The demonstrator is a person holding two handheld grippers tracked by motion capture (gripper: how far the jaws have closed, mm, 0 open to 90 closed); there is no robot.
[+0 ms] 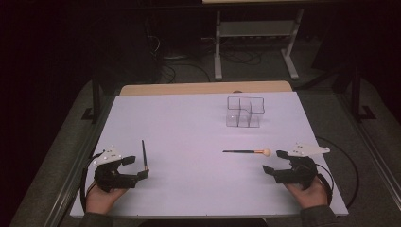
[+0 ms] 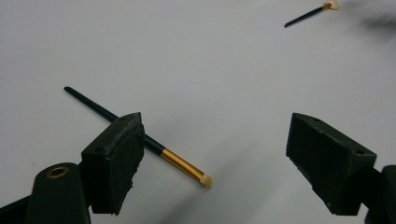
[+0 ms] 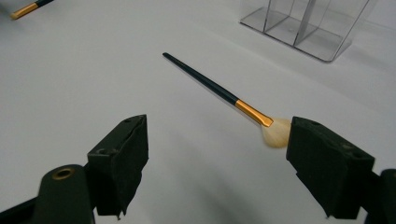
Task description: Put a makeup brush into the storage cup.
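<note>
Black two-jaw tongs (image 1: 135, 167) with grey plates, trailing black cables, dark sleeves.

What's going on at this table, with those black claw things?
A person sits at a white table with a two-jaw gripper in each hand. Both are open and hold nothing. The left gripper sits beside a small thin brush; the right gripper sits near a fluffy-tipped brush. Both brushes lie flat. A clear divided organiser stands farther back, apparently empty.
</note>
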